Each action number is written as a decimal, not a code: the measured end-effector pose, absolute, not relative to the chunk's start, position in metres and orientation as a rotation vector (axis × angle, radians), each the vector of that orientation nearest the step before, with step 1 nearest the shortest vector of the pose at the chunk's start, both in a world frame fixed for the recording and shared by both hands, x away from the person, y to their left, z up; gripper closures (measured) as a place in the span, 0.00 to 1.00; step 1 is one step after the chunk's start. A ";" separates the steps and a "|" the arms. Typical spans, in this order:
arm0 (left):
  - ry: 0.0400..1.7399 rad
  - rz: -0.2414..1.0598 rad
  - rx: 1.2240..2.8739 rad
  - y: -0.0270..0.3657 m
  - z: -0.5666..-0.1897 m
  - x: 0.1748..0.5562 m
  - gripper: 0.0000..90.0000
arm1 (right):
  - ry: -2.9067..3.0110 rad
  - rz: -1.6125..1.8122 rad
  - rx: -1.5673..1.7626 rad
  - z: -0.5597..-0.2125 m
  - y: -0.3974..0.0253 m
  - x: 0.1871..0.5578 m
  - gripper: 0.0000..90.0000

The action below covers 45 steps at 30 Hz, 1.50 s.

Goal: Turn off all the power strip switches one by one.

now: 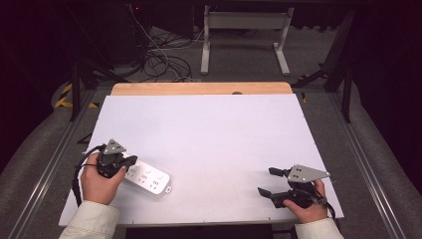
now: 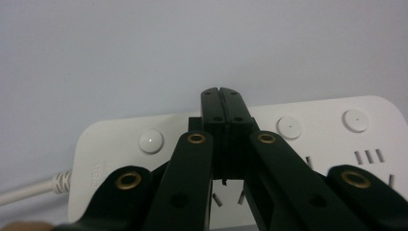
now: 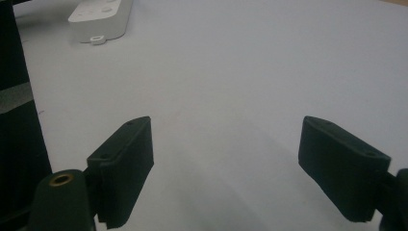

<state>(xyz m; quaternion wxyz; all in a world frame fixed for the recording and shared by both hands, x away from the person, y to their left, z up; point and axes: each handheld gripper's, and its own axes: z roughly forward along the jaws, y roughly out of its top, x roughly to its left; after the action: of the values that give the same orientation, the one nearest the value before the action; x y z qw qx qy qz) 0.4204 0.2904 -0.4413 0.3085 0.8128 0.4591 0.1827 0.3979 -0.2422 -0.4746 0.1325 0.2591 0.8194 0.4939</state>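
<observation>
My left claw is pressed closed, empty, over the power strip; right claw gapes wide, idle. Nothing plugged yet, I'd say.

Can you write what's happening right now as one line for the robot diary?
left gripper: shut, over white power strip | right gripper: open, nothing between jaws, above white table | strip: flat, cord at its end

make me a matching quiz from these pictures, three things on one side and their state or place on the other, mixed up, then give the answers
Things:
1. left gripper
2. right gripper
3. power strip

States or places:
A. jaws wide apart over bare table
B. white, lying at the table's front left
C. jaws closed together, over the strip's sockets

Pairs: 1-C, 2-A, 3-B
</observation>
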 end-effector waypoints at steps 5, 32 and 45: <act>1.208 0.475 2.151 0.290 -0.444 0.422 1.00 | 2.378 1.434 0.752 -0.475 -0.242 0.398 0.23; 1.205 0.428 2.183 0.287 -0.454 0.426 1.00 | 2.383 1.427 0.748 -0.475 -0.242 0.398 0.23; 1.222 0.443 2.180 0.284 -0.454 0.425 1.00 | 2.388 1.424 0.744 -0.475 -0.241 0.398 0.23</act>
<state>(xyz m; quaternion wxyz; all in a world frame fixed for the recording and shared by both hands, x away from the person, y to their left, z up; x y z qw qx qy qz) 0.4255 0.2839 -0.4541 0.2970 0.8202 0.4596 0.1666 0.3978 -0.2412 -0.4752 0.1314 0.2564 0.8224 0.4906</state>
